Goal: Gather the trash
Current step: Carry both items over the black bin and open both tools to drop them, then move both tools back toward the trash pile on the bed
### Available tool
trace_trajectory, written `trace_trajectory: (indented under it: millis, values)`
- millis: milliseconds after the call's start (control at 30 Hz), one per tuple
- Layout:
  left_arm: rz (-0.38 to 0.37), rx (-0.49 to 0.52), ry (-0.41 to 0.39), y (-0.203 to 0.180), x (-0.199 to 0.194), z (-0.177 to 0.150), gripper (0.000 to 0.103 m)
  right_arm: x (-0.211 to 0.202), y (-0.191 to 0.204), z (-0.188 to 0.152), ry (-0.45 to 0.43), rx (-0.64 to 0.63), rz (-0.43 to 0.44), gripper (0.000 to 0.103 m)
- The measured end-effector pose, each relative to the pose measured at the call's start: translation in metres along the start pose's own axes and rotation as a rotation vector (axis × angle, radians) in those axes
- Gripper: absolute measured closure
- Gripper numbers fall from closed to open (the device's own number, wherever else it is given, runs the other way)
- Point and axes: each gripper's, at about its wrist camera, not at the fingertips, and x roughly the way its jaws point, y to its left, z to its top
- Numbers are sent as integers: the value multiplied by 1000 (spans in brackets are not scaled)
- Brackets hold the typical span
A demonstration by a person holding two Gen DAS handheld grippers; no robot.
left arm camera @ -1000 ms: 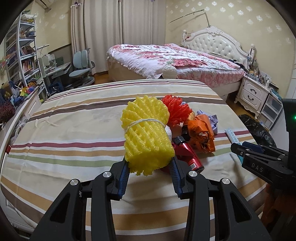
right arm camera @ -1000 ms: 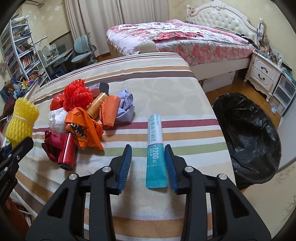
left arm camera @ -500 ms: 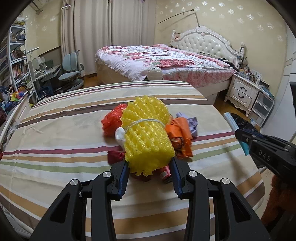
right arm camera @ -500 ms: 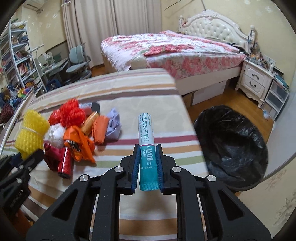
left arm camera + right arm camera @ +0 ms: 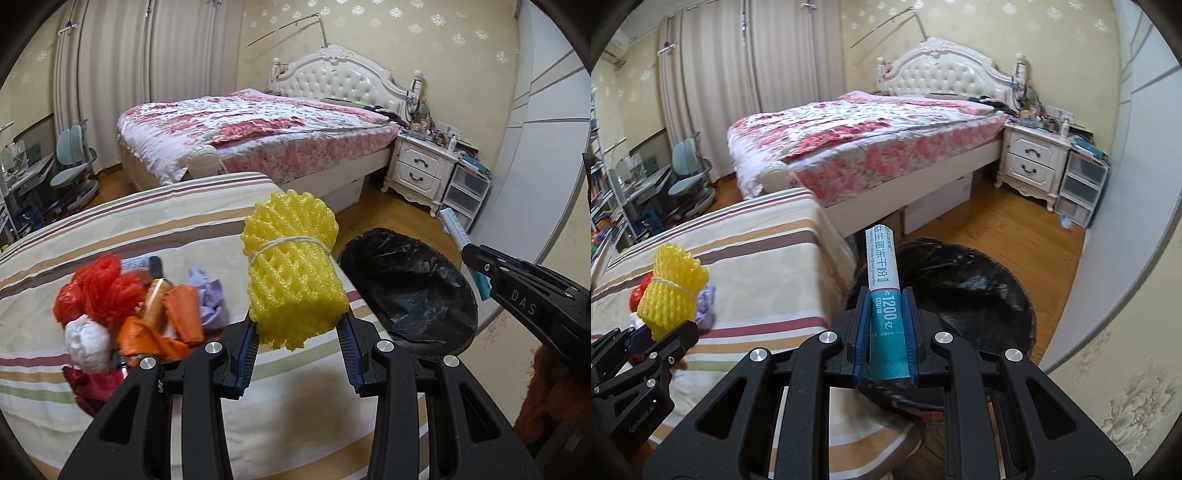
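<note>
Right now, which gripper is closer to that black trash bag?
Right. The right gripper, holding the teal packet, is above the black trash bag. The left gripper, holding yellow foam netting, hangs beside it at the bed's edge.

The yellow foam net (image 5: pixel 295 280) is soft, open-meshed and matt, tied round with thin white string (image 5: pixel 291 243). The teal and white sachet (image 5: pixel 885 302) is smooth printed foil or plastic with a slight sheen, and the bin bag (image 5: pixel 964 291) is thin, crinkled, glossy black plastic. The striped sheet (image 5: pixel 155 229) is matt woven cloth, and the floor (image 5: pixel 1027 229) is polished wood.
</note>
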Motion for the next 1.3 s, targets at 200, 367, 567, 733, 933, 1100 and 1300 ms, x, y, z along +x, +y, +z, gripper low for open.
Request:
trace_trajectory:
  millis: [200,367,567,733,933,1100,1300]
  values:
    - [-26,59,21,-33,32,9,63,25,-26,-2,26,44,-25,86]
    - [-25,101,33,-51,55,14,63,38,-42,-3,47,75,-35,86]
    - [-32,132,65,-66,79,20,63,52,-56,-3,63,105,-51,85]
    - [-33,151,74,-77,90,23,60,60,-63,-3,70,129,-57,85]
    - [-31,139,71,-76,95,28,31,65,-72,-3,75,145,-53,77]
    - [-23,134,70,-74,92,28,26,64,-74,-4,74,149,-75,63]
    - [1,103,80,-62,82,28,25,58,-68,-4,75,144,-75,59]
